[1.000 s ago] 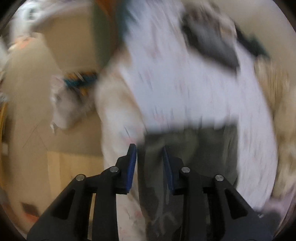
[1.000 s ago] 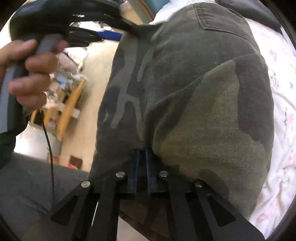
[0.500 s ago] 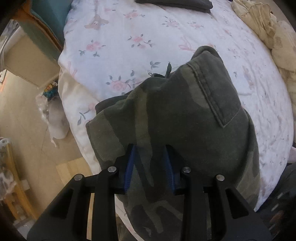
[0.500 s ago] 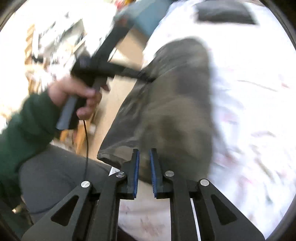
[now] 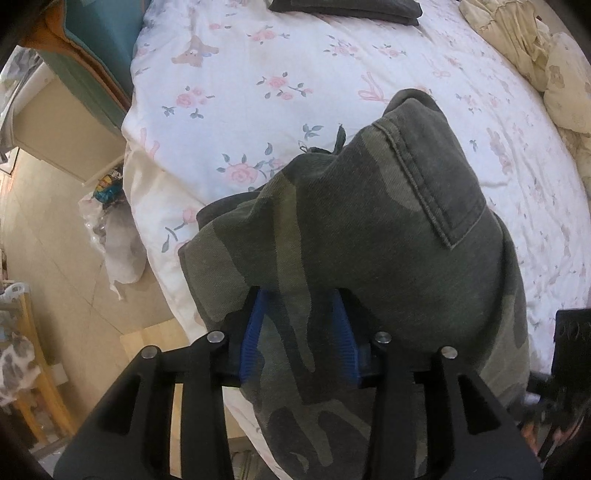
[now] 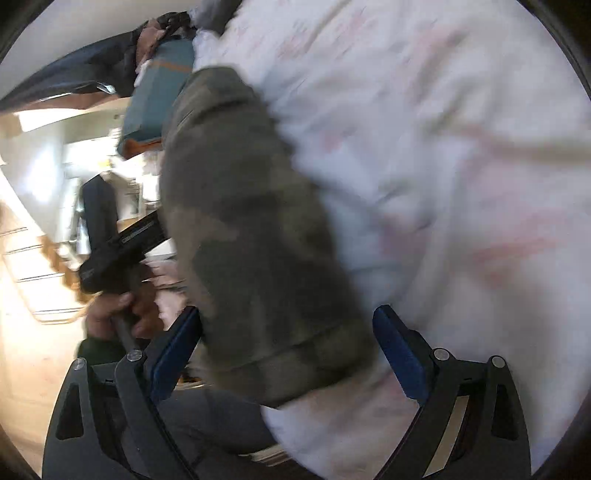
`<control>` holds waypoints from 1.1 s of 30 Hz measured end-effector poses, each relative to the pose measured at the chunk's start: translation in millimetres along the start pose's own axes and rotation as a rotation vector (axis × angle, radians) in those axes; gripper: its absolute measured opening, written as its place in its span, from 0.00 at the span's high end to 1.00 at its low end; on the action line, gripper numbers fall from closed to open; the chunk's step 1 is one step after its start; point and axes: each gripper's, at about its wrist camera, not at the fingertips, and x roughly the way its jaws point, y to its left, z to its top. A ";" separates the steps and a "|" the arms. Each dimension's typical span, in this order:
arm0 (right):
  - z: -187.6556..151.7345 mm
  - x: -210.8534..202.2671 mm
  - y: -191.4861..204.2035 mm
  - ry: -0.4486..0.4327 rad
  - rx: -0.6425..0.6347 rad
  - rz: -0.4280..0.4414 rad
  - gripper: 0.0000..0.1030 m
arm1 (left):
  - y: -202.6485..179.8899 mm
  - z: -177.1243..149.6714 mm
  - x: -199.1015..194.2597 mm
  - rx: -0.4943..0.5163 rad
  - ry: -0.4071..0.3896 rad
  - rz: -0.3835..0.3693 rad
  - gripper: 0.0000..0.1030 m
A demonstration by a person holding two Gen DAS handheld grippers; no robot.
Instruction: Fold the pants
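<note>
The camouflage green pants lie bunched on the floral bedsheet near the bed's front edge. My left gripper is shut on a fold of the pants, the cloth draped over its blue pads. In the blurred right wrist view the pants run up the middle, and my right gripper is open wide with the pants' hem between its spread fingers, not clamped. The left gripper's body and the hand holding it show at the left there.
A dark folded garment lies at the far side of the bed. A cream blanket is heaped at the right. A teal headboard, plastic bags on the floor and a wooden rack are at the left.
My right gripper has opened wide and let go of the pants. My left gripper still holds them and has shifted only a little; the pants have settled on the bed.
</note>
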 end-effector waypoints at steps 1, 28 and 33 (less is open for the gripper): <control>-1.2 -0.9 12.3 0.000 -0.033 -0.006 0.06 | 0.8 0.3 0.2 0.003 -0.001 0.001 0.63; 151.9 -184.2 45.8 -0.149 -0.309 -0.286 0.69 | -61.4 12.7 -22.3 0.072 -0.013 -0.342 0.51; 193.9 -188.3 -4.7 -0.142 -0.199 -0.256 0.68 | -42.6 29.3 -36.9 -0.026 -0.181 -0.343 0.07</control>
